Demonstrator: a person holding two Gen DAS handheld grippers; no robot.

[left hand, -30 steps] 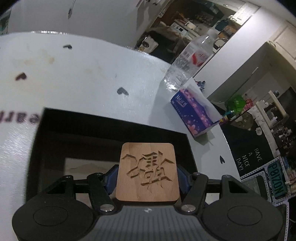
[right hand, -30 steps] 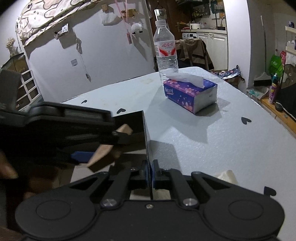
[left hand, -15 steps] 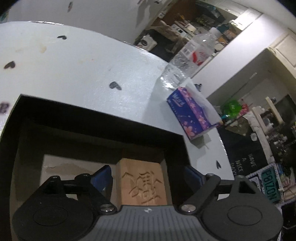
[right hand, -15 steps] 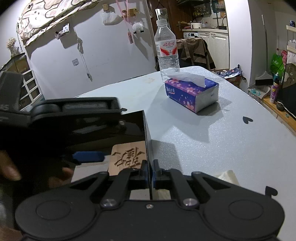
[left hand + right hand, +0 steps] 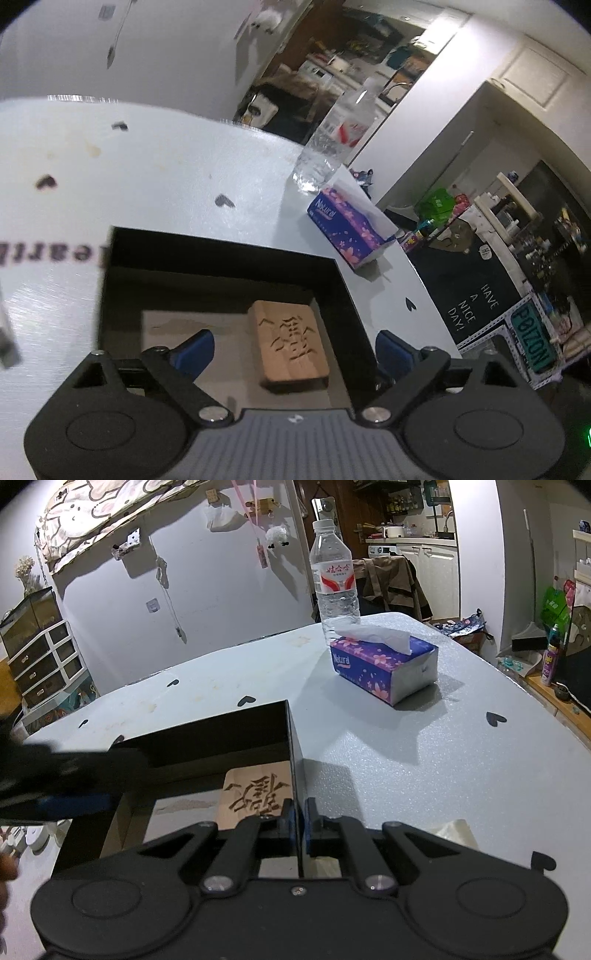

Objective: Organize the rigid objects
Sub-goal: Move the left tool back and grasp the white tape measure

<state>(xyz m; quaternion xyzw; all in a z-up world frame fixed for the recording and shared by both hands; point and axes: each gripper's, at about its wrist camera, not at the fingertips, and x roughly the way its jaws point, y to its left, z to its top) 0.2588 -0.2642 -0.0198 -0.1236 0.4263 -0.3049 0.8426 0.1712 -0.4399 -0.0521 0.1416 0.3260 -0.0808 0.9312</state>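
A pale foam-topped table [image 5: 406,760] in a cluttered home room carries a black open box [image 5: 221,254]. The right gripper [image 5: 300,827] is pinched onto the box's side wall, apparently to steady it. The left gripper [image 5: 291,350], fingers spread wide, hovers over the box; the carved wooden tile [image 5: 290,347] lies flat on the box floor between and below them, untouched.

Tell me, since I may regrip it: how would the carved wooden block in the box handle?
The wooden block looks stiff and probably light. Lying flat in the black box, it shouldn't roll. Its smooth edges might slip.
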